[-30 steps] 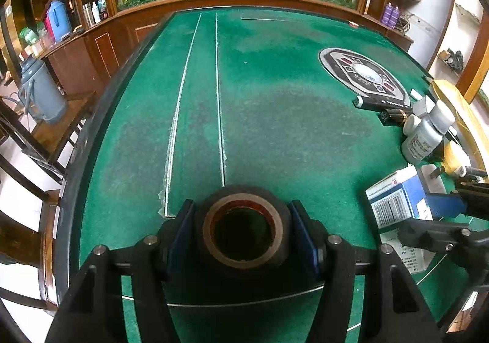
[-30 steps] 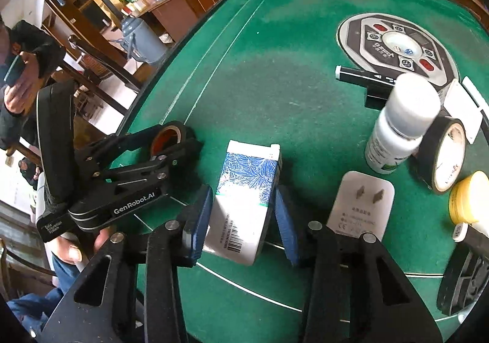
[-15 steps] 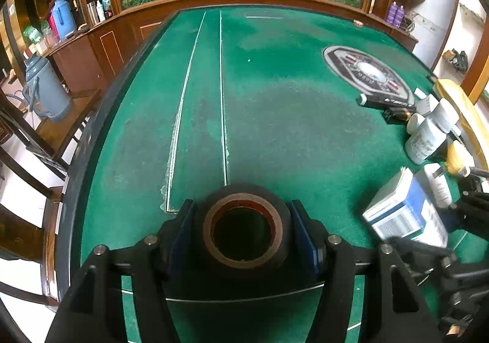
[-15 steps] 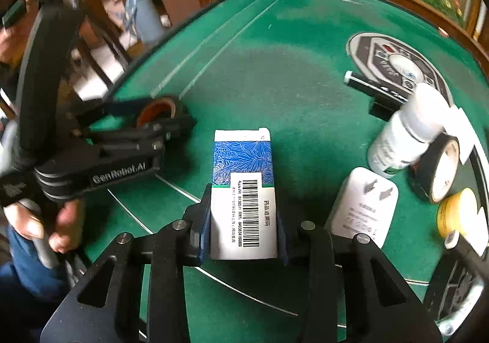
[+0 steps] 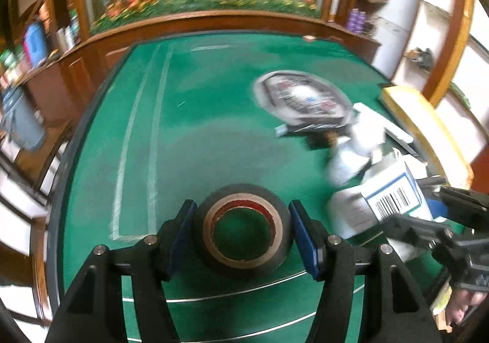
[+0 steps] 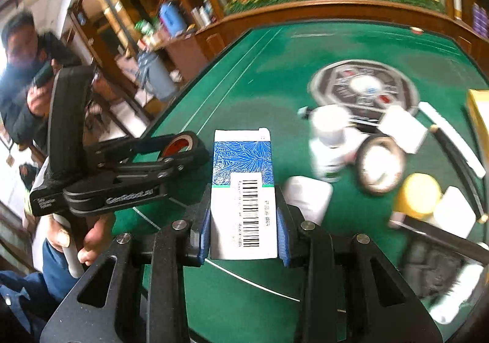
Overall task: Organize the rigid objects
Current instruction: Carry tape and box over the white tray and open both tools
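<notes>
A black tape roll with a brown core sits between the blue pads of my left gripper, which is shut on it above the green felt table. My right gripper is shut on a blue-and-white carton, barcode side up, held off the felt. In the right wrist view the left gripper hovers just left of the carton with the tape roll in it. In the left wrist view the carton shows at the right edge.
To the right stand a white bottle, a second tape roll, a yellow lid, a white plug and a round control panel. A person stands beyond the table's left edge.
The right jaws closed on the carton that lay between them and raised it off the felt. The left gripper rose and shifted with the tape roll still held.
</notes>
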Demonstrator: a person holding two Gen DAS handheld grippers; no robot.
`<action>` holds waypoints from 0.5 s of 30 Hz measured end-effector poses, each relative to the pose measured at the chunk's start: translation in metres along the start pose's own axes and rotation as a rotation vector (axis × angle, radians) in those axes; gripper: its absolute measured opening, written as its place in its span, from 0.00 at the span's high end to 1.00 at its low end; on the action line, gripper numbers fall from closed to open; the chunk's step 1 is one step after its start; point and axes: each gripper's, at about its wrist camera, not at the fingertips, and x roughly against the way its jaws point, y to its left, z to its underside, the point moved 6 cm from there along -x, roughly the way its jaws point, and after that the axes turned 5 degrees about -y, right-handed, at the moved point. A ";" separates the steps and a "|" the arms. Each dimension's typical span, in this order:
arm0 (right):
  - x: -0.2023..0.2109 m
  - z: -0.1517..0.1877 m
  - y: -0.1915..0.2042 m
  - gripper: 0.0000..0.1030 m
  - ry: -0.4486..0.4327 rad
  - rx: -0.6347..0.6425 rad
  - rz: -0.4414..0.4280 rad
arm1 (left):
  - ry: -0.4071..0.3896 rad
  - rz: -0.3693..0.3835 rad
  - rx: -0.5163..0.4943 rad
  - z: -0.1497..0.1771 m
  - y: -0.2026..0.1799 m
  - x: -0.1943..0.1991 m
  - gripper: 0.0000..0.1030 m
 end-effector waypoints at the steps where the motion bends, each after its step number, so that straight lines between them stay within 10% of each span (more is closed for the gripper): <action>1: 0.011 -0.002 -0.013 0.67 -0.027 -0.027 0.009 | -0.002 0.018 -0.017 -0.005 -0.013 0.000 0.40; 15: 0.152 -0.006 -0.179 0.67 -0.281 -0.297 0.240 | 0.013 0.238 -0.204 -0.074 -0.215 -0.031 0.40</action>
